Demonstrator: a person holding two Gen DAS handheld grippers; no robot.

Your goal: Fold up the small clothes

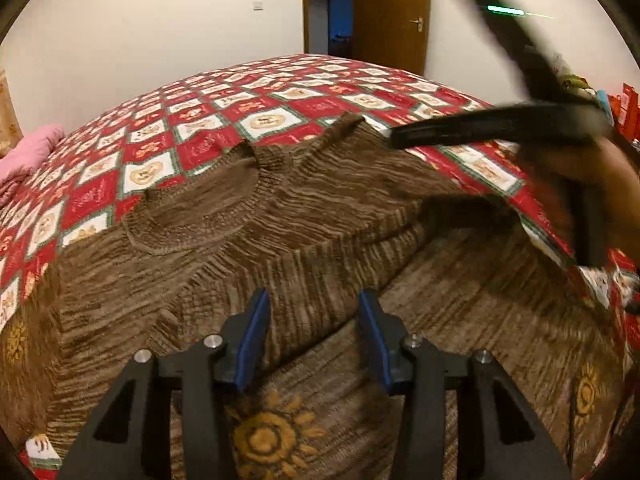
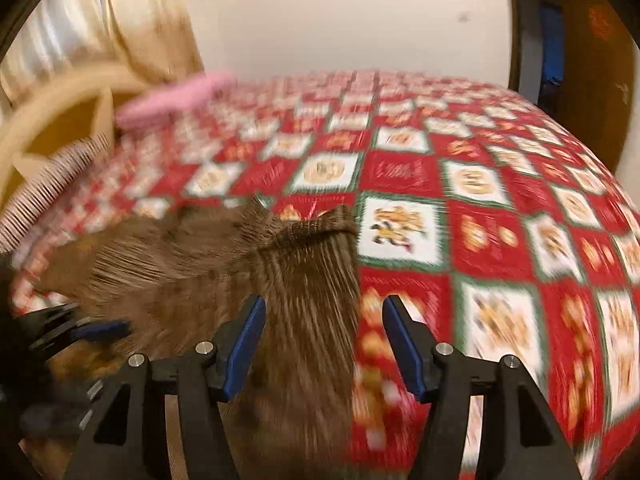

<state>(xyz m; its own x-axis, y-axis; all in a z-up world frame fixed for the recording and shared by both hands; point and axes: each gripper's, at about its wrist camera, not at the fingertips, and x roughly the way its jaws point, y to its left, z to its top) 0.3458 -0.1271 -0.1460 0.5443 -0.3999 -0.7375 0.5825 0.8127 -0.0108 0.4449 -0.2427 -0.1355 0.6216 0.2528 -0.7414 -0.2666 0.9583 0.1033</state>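
Note:
A brown striped knit sweater [image 1: 248, 216] with yellow sun motifs lies spread on the bed, neckline toward the far side. My left gripper [image 1: 314, 300] is open just above its lower body, holding nothing. My right gripper [image 2: 324, 308] is open and empty over the sweater's sleeve [image 2: 304, 280], whose cuff [image 2: 320, 226] points away. The right gripper shows blurred at the right of the left wrist view [image 1: 500, 128], above the sweater's right shoulder. The left gripper's fingers [image 2: 96, 330] show at the left edge of the right wrist view.
The bed has a red, white and green checked quilt [image 1: 192, 128]. A pink bundle [image 1: 24, 156] lies at its far left corner, also in the right wrist view [image 2: 176, 96]. A wooden door [image 1: 388, 12] and white wall stand behind. A striped pillow [image 2: 52, 184] and curtains sit left.

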